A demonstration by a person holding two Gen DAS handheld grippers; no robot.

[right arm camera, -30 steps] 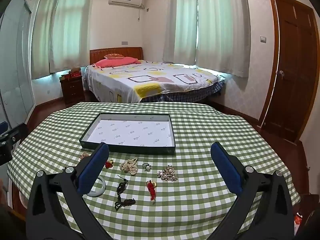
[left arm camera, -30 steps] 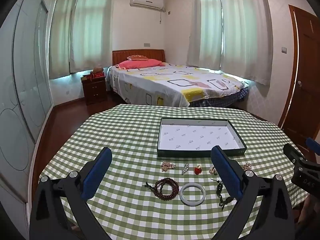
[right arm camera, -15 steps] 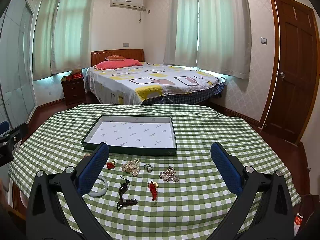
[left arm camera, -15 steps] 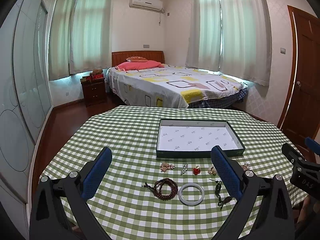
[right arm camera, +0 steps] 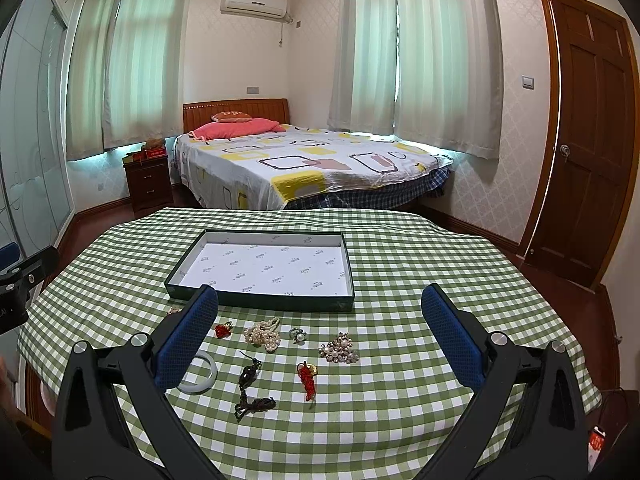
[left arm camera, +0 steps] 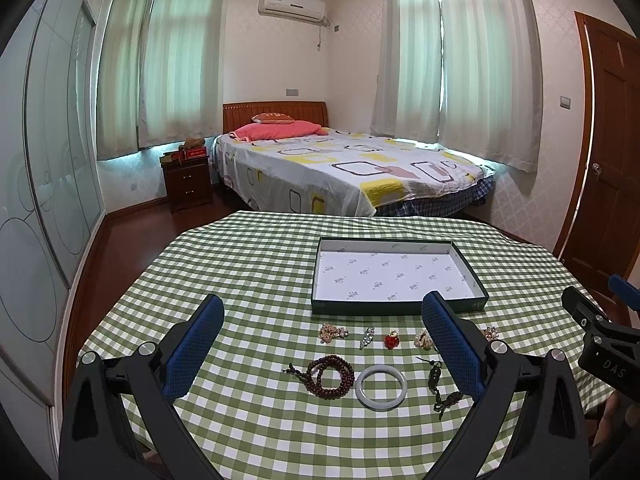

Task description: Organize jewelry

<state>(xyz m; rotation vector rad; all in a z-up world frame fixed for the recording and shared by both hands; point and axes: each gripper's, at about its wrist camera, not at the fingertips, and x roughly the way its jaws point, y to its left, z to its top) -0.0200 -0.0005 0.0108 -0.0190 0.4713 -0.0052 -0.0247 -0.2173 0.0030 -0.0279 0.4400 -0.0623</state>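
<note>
Jewelry pieces [right arm camera: 262,333] loose on checked tablecloth [right arm camera: 400,272] before shallow tray [right arm camera: 264,302].

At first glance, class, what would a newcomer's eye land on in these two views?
First, the empty green tray with its white lining, mid-table on the green checked cloth. Next, the jewelry in front of it: a pale bangle beside dark wooden beads, and a pearl cluster. Both grippers are open above the table's near edge.
</note>
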